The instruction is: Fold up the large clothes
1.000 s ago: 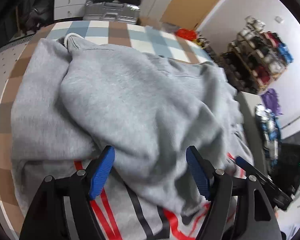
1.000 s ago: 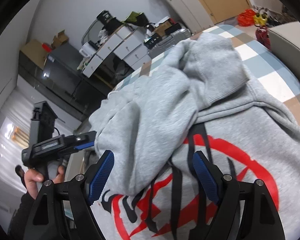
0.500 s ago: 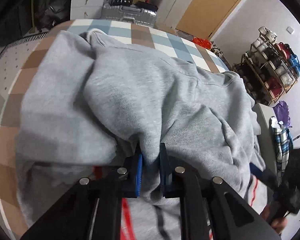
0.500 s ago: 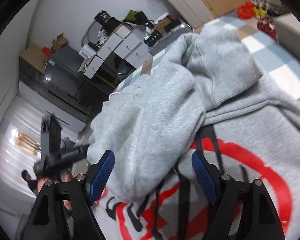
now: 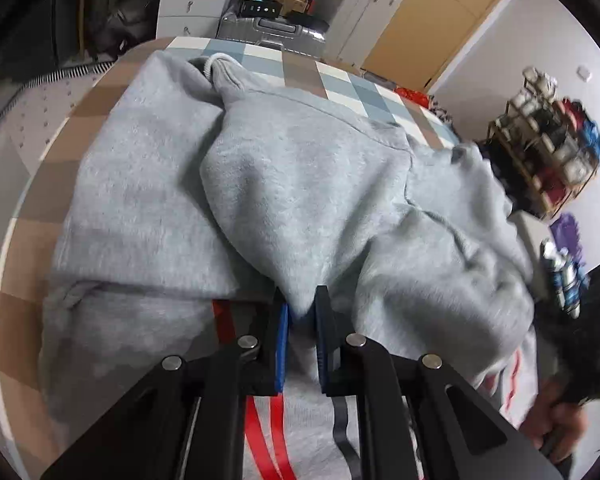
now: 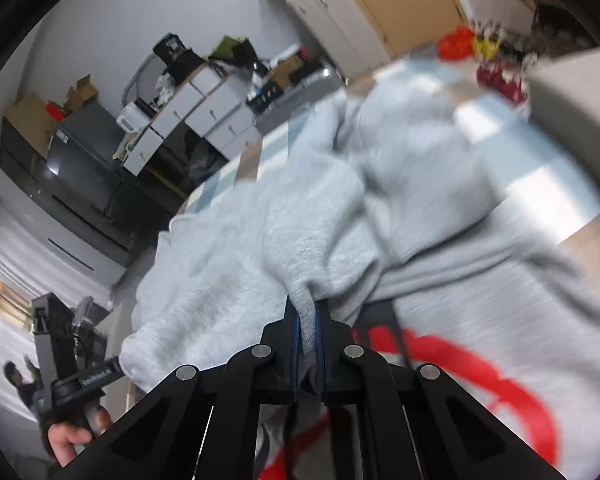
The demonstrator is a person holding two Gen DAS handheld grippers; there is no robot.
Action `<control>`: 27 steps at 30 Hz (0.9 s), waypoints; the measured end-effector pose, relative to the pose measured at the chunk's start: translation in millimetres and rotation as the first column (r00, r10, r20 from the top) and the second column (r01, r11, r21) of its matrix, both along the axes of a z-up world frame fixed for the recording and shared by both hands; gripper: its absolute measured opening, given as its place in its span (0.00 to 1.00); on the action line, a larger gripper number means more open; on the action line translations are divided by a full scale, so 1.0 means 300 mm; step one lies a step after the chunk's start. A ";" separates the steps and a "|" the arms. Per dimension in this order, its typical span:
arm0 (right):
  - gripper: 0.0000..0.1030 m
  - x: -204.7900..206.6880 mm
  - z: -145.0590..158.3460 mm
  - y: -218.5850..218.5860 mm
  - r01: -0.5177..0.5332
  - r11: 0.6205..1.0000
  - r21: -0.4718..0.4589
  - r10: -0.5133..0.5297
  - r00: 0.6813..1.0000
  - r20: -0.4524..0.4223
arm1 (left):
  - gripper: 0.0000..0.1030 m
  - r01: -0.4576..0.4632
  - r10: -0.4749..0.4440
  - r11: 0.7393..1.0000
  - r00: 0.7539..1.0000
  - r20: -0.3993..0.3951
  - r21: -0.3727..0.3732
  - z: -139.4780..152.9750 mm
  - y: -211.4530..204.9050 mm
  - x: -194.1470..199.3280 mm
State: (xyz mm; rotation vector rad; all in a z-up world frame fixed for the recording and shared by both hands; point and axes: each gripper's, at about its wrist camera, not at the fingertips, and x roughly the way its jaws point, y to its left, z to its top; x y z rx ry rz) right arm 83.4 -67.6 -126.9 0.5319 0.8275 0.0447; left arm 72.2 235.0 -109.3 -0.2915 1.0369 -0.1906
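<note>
Checked bedding (image 5: 300,76) carries the grey hoodie (image 5: 320,184) in the left wrist view, its drawstring end far and its printed front near, so its long axis runs near to far. The left gripper (image 5: 300,320), open a second ago, now pinches a fold. In the right wrist view, the right gripper (image 6: 308,344) has just closed on another fold of the hoodie (image 6: 228,288). Both edges look secured for folding.

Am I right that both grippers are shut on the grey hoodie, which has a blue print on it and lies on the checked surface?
Not quite: the print is red and black, not blue, as both wrist views show. The rest holds: left gripper and right gripper each pinch a fold of the grey hoodie on the checked surface.
</note>
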 end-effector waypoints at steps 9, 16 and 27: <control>0.06 -0.066 -0.035 -0.036 0.003 0.996 -0.089 -0.011 0.995 -0.099 | 0.04 0.026 -0.024 0.999 0.996 -0.087 0.024 -0.081 0.008 -0.066; 0.09 -0.102 -0.040 -0.036 0.000 0.981 -0.193 -0.031 0.987 -0.159 | 0.04 0.073 -0.071 0.994 0.997 0.022 -0.084 0.080 0.039 -0.101; 0.53 -0.160 0.072 -0.104 0.115 0.988 -0.107 -0.110 0.993 0.051 | 0.30 0.189 -0.189 0.982 0.982 0.029 -0.007 0.056 -0.149 0.091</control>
